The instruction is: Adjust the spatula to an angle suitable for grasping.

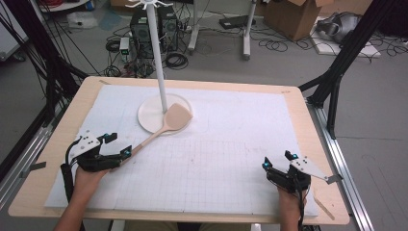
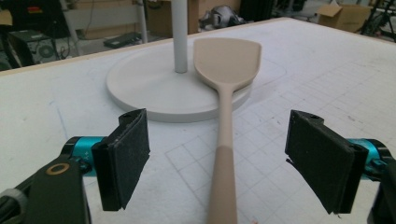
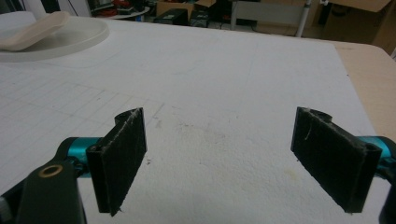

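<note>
no readable text, labels, brands or numbers anywhere on the table

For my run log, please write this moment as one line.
left gripper: open, astride spatula handle | right gripper: open | spatula head on stand base
</note>
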Available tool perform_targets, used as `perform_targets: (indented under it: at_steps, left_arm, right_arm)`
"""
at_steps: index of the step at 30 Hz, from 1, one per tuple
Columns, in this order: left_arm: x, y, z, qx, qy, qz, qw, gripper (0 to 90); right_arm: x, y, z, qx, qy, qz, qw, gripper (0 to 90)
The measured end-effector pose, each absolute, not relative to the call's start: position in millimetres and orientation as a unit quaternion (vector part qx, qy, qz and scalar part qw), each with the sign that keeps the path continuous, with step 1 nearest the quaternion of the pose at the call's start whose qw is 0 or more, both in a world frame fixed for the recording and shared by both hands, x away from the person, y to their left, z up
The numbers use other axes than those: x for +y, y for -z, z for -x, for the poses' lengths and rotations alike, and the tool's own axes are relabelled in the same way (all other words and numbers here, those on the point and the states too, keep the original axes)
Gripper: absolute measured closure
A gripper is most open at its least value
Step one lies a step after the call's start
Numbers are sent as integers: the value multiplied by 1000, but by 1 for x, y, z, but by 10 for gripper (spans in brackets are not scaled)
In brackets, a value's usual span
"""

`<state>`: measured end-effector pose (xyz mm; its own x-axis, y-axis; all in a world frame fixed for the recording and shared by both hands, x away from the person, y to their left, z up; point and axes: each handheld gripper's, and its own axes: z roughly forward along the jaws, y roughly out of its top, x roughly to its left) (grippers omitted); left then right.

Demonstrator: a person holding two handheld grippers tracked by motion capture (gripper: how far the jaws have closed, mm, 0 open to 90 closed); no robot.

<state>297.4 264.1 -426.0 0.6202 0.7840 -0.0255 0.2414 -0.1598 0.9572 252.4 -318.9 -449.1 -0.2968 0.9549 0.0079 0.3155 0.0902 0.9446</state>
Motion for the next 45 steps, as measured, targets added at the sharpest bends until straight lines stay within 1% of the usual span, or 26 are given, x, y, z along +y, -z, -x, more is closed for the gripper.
perform_targets:
  at_steps: [12, 24, 27, 32, 33, 36, 45]
  left_arm:
    - [253, 413, -307, 356, -230, -733, 532, 228]
    - [253, 419, -319, 376, -217, -745, 506, 249]
    - [255, 418, -321, 379, -219, -751, 494, 272]
    - [258, 417, -325, 390, -220, -761, 470, 283]
    - [257, 417, -327, 387, -213, -773, 456, 289]
    - [255, 419, -330, 383, -203, -786, 440, 305]
    - [247, 425, -333, 377, -194, -805, 414, 319]
  right_arm:
    - [-316, 449, -256, 672, -453, -483, 330, 169]
    - [-318, 449, -255, 658, -460, -492, 336, 169]
    - [-318, 449, -257, 659, -454, -498, 335, 169]
    - [-319, 449, -258, 660, -452, -502, 330, 169]
    - [-319, 449, -258, 659, -452, -503, 330, 169]
    - [-318, 449, -258, 659, -450, -504, 331, 170]
    - [-320, 449, -256, 656, -460, -498, 332, 169]
